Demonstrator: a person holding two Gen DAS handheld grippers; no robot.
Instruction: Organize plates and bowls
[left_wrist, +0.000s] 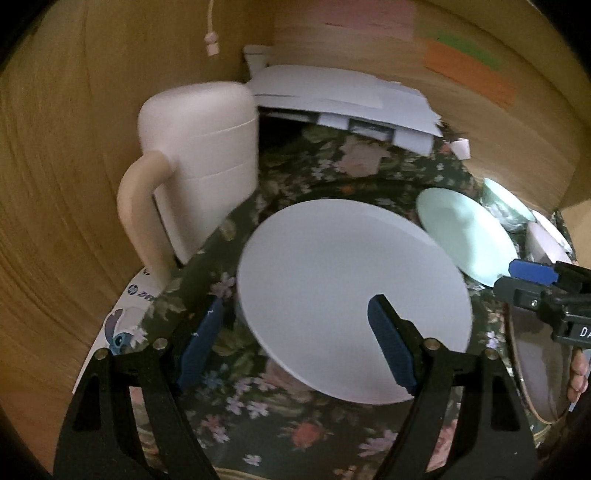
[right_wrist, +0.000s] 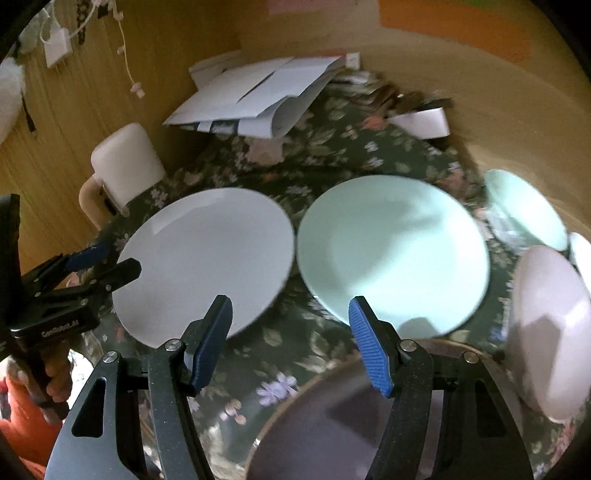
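A white plate (left_wrist: 351, 299) (right_wrist: 207, 258) lies on the floral tablecloth (left_wrist: 258, 413). My left gripper (left_wrist: 295, 339) is open, its jaws straddling the plate's near-left edge; it also shows in the right wrist view (right_wrist: 107, 264). A mint plate (right_wrist: 391, 254) (left_wrist: 465, 236) lies to the right of the white one. My right gripper (right_wrist: 290, 343) is open and empty, hovering above the cloth between the two plates and a dark gold-rimmed plate (right_wrist: 332, 424) (left_wrist: 535, 369). A mint bowl (right_wrist: 524, 210) and a pink bowl (right_wrist: 550, 328) sit at the right.
A white lidded container with a beige handle (left_wrist: 199, 162) (right_wrist: 125, 162) stands at the left by the wooden wall. Loose papers (left_wrist: 343, 99) (right_wrist: 258, 99) lie at the back. A charger cable (left_wrist: 211, 37) hangs on the wall.
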